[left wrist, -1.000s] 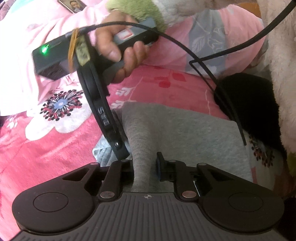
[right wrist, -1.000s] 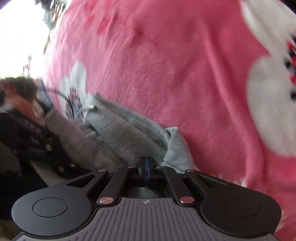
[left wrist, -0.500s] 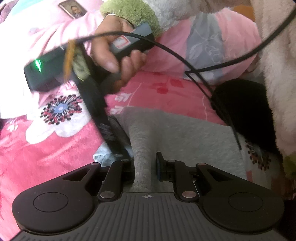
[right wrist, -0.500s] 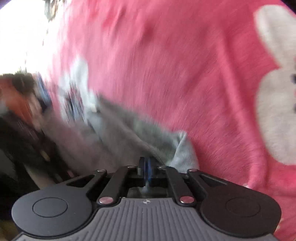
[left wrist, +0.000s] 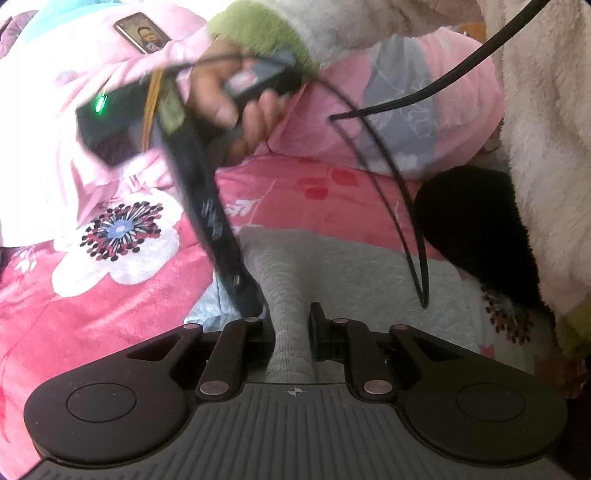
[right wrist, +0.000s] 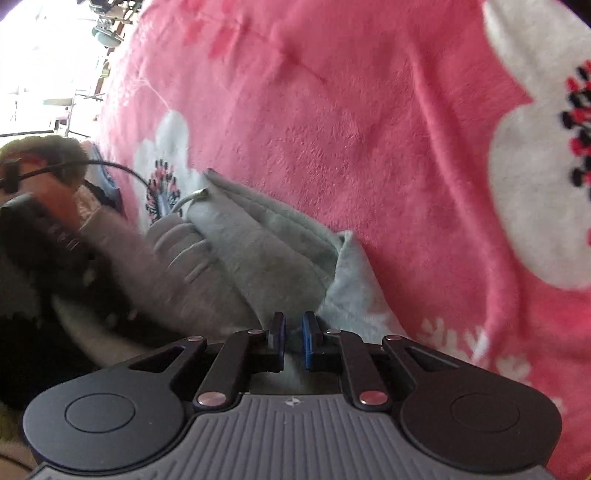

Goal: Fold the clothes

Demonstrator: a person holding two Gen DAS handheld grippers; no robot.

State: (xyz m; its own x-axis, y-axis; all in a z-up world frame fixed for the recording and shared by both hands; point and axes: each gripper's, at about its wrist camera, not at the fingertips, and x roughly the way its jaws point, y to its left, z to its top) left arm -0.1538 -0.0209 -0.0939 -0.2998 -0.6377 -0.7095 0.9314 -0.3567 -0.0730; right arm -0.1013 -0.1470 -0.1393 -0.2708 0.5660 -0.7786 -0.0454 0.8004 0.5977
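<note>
A grey sweatshirt-like garment lies on a pink flowered blanket. My left gripper is shut on a ribbed grey fold of it that runs up between the jaws. The right gripper's body, held by a hand, stands just left of that fold. In the right wrist view the garment lies bunched with a drawstring tip. My right gripper has its blue pads slightly apart, with grey cloth lying loose between them.
A black fuzzy item lies at the right by a cream fleece sleeve. Black cables arc over the garment. A phone lies on pale pink bedding at the back. The blanket spreads wide to the right.
The right gripper's pads were pressed together on the cloth and now stand apart. That gripper has swung and lifted a little. My left gripper has kept its hold.
</note>
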